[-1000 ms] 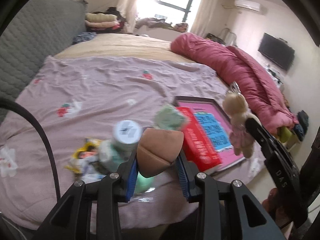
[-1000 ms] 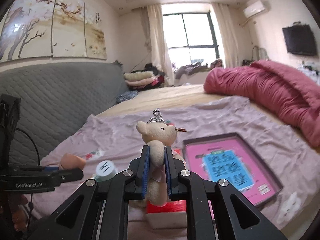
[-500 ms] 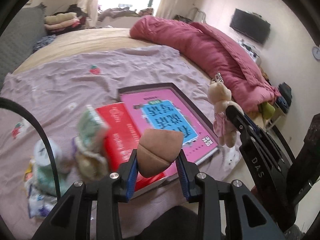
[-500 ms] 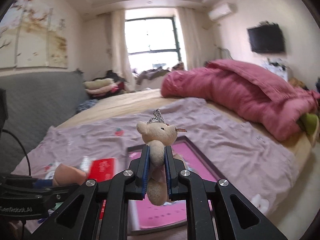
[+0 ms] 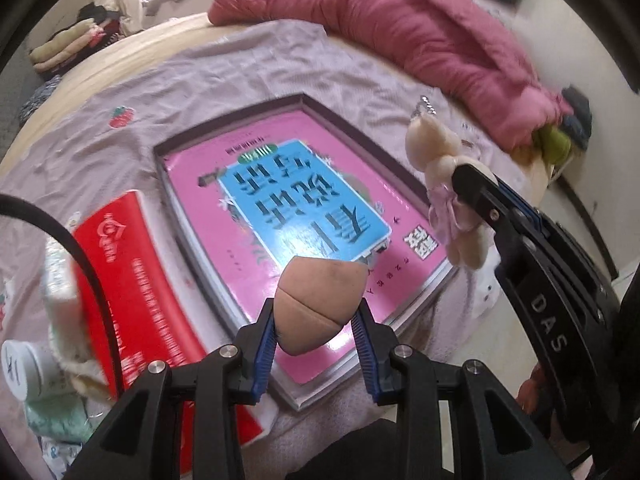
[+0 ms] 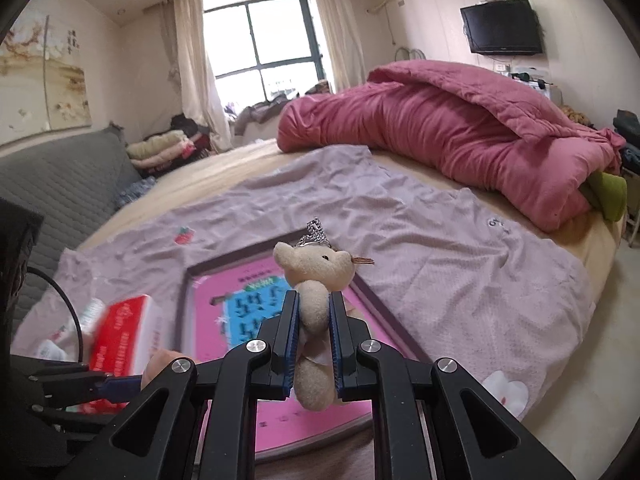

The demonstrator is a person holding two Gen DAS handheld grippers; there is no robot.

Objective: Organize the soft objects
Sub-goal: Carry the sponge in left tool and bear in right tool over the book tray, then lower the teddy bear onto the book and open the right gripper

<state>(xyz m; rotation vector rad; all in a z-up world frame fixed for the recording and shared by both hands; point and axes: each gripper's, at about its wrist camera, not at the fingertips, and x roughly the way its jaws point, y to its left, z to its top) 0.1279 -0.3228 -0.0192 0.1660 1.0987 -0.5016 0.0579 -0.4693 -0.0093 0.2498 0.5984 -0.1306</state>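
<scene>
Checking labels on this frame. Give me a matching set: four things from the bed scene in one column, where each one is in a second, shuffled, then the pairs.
Things:
1. tan sponge
2. plush bear
3. pink book
4. red box

Places:
A. lying in the dark tray on the bed
B. clamped in the right gripper
C. on the sheet, left of the tray in the left wrist view
D. clamped in the left gripper

Pairs: 1-D, 2-B, 3-A, 4-C
</scene>
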